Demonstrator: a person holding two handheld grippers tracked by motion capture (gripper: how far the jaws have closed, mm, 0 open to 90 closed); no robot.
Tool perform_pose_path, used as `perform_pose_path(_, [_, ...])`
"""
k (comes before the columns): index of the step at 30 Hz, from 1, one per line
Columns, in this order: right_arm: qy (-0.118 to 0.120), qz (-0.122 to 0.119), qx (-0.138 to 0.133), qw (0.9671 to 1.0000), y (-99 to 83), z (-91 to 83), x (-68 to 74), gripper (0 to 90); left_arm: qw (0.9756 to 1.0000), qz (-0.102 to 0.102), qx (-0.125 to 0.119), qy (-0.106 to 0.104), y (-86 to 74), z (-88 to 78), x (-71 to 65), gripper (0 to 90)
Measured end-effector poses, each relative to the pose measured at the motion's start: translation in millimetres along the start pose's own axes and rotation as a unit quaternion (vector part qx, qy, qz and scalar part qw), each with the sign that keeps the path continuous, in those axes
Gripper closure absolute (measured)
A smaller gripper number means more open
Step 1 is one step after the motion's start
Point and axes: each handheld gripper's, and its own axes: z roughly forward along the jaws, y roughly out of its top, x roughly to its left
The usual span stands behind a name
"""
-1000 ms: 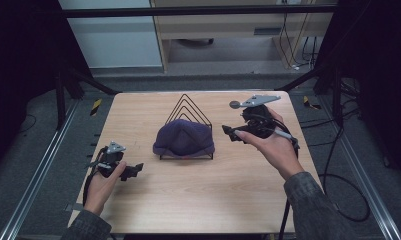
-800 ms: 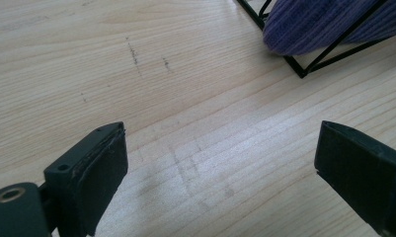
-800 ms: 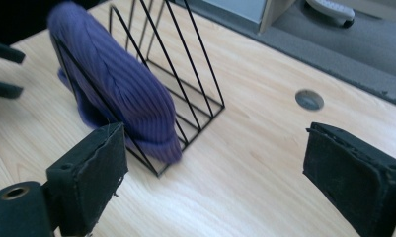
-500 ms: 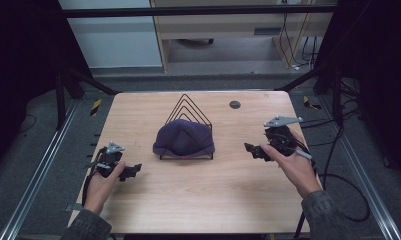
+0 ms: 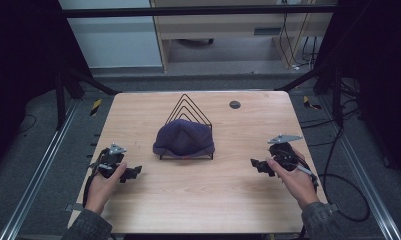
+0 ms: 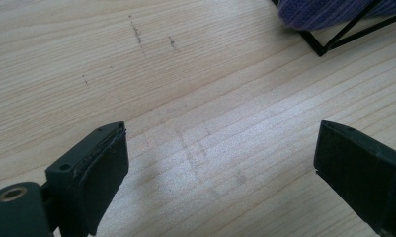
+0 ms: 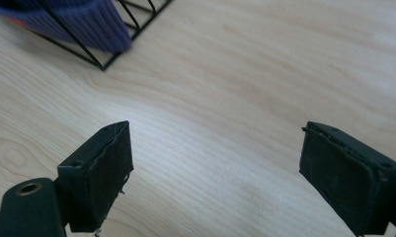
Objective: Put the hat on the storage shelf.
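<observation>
Beanie [image 5: 184, 139] is draping over the wire rack [image 5: 188, 107], likely soft and light; pinching its knit crown looks best; left gripper [image 5: 132, 172] and right gripper [image 5: 256, 165] are gaping wide, empty.

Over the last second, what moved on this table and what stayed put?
The right gripper pulled back from the far right corner toward the person, open and empty. The left gripper, the purple knit hat on its wire rack and the small dark disc stayed put.

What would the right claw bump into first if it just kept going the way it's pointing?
Probably the purple knitted hat draped over the black wire rack. The right claw points leftward across the bare table toward them, though it may pass just in front.
</observation>
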Motion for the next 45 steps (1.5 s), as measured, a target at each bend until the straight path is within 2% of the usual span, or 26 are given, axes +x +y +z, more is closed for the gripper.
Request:
perform_pose_path(3, [0.003, 0.011, 0.013, 0.9999, -15.4, 14.0, -1.2, 13.1, 0.9999, 0.0, 0.012, -0.002, -1.9, 2.6, 1.2, 6.1])
perform_pose_path(9, [-0.002, 0.028, 0.009, 0.9995, -26.8, 26.1, -5.1, 13.0, 0.9994, -0.005, 0.033, -0.006, -5.2, 7.9, 2.5, 6.0])
perform_pose_path(10, [-0.009, 0.042, 0.009, 0.999, -30.5, 30.9, -9.1, 12.9, 0.9992, -0.005, 0.04, -0.005, -6.0, 9.2, 2.6, 6.0])
perform_pose_path(19, [-0.04, 0.084, 0.01, 0.9956, -35.7, 44.4, -17.3, 11.6, 0.999, -0.003, 0.044, 0.001, -7.2, 11.5, 2.6, 4.1])
perform_pose_path(24, [-0.046, 0.082, 0.008, 0.9955, -36.1, 46.7, -16.2, 11.0, 0.9991, -0.002, 0.043, 0.0, -7.5, 11.4, 2.6, 3.4])
perform_pose_path(25, [-0.047, 0.074, 0.006, 0.9961, -36.6, 47.3, -16.1, 10.3, 0.9991, -0.002, 0.043, -0.001, -7.6, 11.4, 2.6, 3.4])
perform_pose_path(29, [-0.056, 0.065, -0.001, 0.9963, -39.2, 48.4, -12.4, 9.1, 0.9991, -0.001, 0.043, -0.001, -7.6, 11.5, 2.6, 3.1])
perform_pose_path(30, [-0.063, 0.062, -0.009, 0.996, -41.3, 49.4, -10.9, 8.8, 0.9991, -0.001, 0.043, -0.001, -7.7, 11.6, 2.5, 3.1])
perform_pose_path(34, [-0.068, 0.059, -0.022, 0.9957, -45.8, 49.4, -5.2, 8.1, 0.999, 0.0, 0.044, -0.002, -7.3, 11.9, 2.9, 2.6])
perform_pose_path(36, [-0.072, 0.047, -0.028, 0.9959, -48.8, 50.2, -0.1, 6.7, 0.9992, -0.002, 0.04, -0.001, -7.3, 12.8, 3.0, 2.3])
perform_pose_path(37, [-0.078, 0.03, -0.02, 0.9963, -49.2, 51.0, 2.9, 6.2, 0.9992, -0.001, 0.041, -0.001, -7.3, 12.7, 3.2, 2.2])
perform_pose_path(45, [-0.069, 0.027, -0.02, 0.9971, -51.6, 48.7, 8.3, 6.2, 0.9993, 0.0, 0.038, -0.002, -8.4, 12.5, 3.2, 1.8])
